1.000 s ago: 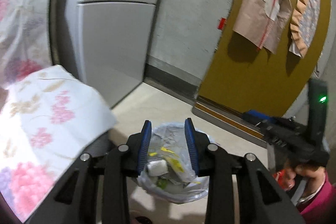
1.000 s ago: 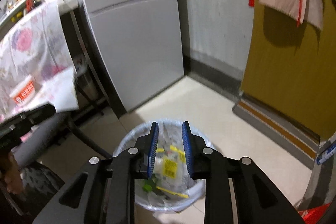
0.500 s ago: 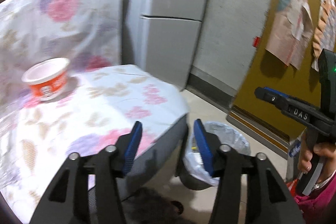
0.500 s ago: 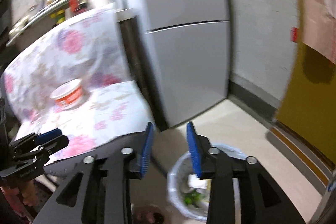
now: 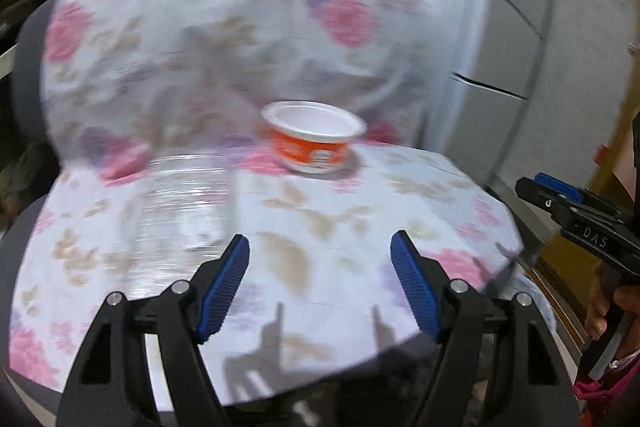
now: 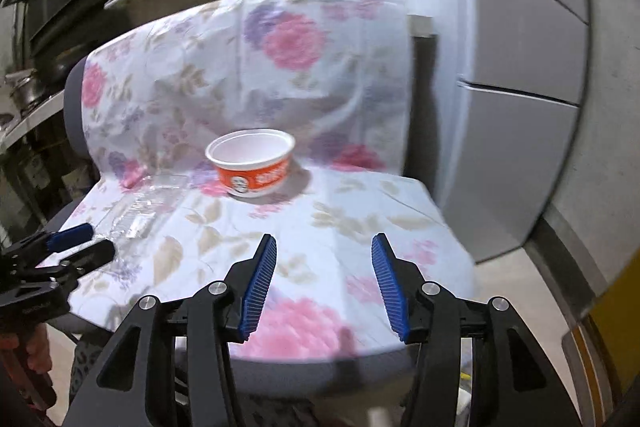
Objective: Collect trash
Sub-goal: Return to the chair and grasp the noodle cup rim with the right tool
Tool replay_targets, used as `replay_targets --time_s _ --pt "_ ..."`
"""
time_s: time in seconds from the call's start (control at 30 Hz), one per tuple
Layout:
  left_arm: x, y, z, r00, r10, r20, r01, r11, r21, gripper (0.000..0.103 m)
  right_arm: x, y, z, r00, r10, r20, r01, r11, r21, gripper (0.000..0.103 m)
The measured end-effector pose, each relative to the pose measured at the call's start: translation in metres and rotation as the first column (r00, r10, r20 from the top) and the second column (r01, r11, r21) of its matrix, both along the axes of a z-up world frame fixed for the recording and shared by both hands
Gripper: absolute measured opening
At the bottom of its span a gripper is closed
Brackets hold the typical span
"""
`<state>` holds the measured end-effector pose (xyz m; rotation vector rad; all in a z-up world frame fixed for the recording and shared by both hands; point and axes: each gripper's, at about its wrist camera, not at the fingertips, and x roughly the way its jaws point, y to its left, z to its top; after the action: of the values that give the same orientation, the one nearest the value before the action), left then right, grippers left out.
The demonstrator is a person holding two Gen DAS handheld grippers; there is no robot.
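At the far left of the seat, a crumpled clear plastic wrapper [image 6: 136, 211] lies flat on the floral cloth [image 6: 332, 223] that drapes the chair. I judge it to be trash, left where it was dropped. In the left wrist view it is a blurred, shiny patch just beyond the left finger pad.

My left gripper [image 5: 320, 287] hangs over the near edge of the seat. Its jaws stand wide apart and hold nothing. I judge this spread suits a broad item rather than the thin wrapper.

Near the middle of the seat, toward the backrest, stands the orange-and-white disposable bowl [image 6: 251, 163]. It sits upright with its mouth up and appears empty. It is well apart from both grippers, and the wrapper lies to its left. The bowl is the clearest piece of trash here, and I take it as the next target.

My right gripper [image 6: 324, 283] is also wide open and empty, aimed roughly at the bowl from the near side. I keep it open so the jaws can pass around the rim or wall.

To the right, a grey refrigerator [image 6: 520, 67] stands beside the chair.
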<state>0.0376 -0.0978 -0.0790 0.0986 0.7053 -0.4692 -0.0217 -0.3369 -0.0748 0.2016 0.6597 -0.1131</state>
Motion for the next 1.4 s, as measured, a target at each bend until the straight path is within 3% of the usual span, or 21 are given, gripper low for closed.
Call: replay_targets --time_s 0.23,0.53,0.67,0.77,1.07,1.13,1.2,1.23,1.27,1.3,1.37,1.4 --pt "0.043 0.059 0.001 0.986 0.166 -0.006 -0.166 0.986 0.015 0.071 0.083 0.023 -0.008 0.999 0.039 -0.034 -0.040 0.999 -0.006 0.051" --pt "0.095 0.112 -0.015 0.949 0.314 -0.032 -0.312 0.949 0.040 0.071 0.178 0.028 -0.031 0.997 -0.031 -0.069 0.031 1.000 0.001 0.050" --pt "0.113 0.121 -0.030 0.941 0.333 -0.064 -0.330 0.943 0.054 0.071 0.206 0.025 -0.042 0.993 -0.061 -0.099 0.063 0.998 0.020 0.050" --pt "0.123 0.127 -0.042 0.937 0.334 -0.104 -0.331 0.942 0.047 0.064 0.219 0.024 -0.052 0.989 -0.062 -0.132 0.069 0.996 0.049 0.050" --pt "0.140 0.125 -0.064 0.933 0.309 -0.183 -0.307 0.951 0.040 0.058 0.223 0.035 -0.069 0.984 0.018 -0.175 0.007 0.990 0.138 0.050" --pt "0.144 0.124 -0.069 0.931 0.305 -0.202 -0.302 0.952 0.047 0.053 0.218 0.035 -0.065 0.987 0.015 -0.158 0.010 0.988 0.153 0.043" --pt "0.148 0.122 -0.076 0.928 0.297 -0.223 -0.292 0.955 0.056 0.043 0.212 0.033 -0.059 0.990 0.014 -0.144 0.010 0.986 0.164 0.023" --pt "0.149 0.121 -0.078 0.928 0.290 -0.234 -0.285 0.957 0.055 0.040 0.210 0.033 -0.056 0.990 0.017 -0.139 0.007 0.986 0.168 0.018" --pt "0.148 0.121 -0.080 0.929 0.285 -0.238 -0.280 0.958 0.056 0.033 0.207 0.031 -0.053 0.991 0.020 -0.132 0.003 0.984 0.176 0.010" --pt "0.146 0.119 -0.079 0.931 0.280 -0.233 -0.274 0.960 0.056 0.020 0.203 0.029 -0.050 0.992 0.020 -0.122 0.002 0.984 0.181 0.005" --pt "0.139 0.116 -0.073 0.938 0.272 -0.215 -0.267 0.962 0.052 0.006 0.191 0.027 -0.039 0.996 0.025 -0.090 -0.009 0.984 0.179 0.005" --pt "0.135 0.115 -0.070 0.942 0.263 -0.210 -0.261 0.965 0.038 0.006 0.186 0.026 -0.035 0.996 0.019 -0.083 -0.005 0.985 0.170 0.005"
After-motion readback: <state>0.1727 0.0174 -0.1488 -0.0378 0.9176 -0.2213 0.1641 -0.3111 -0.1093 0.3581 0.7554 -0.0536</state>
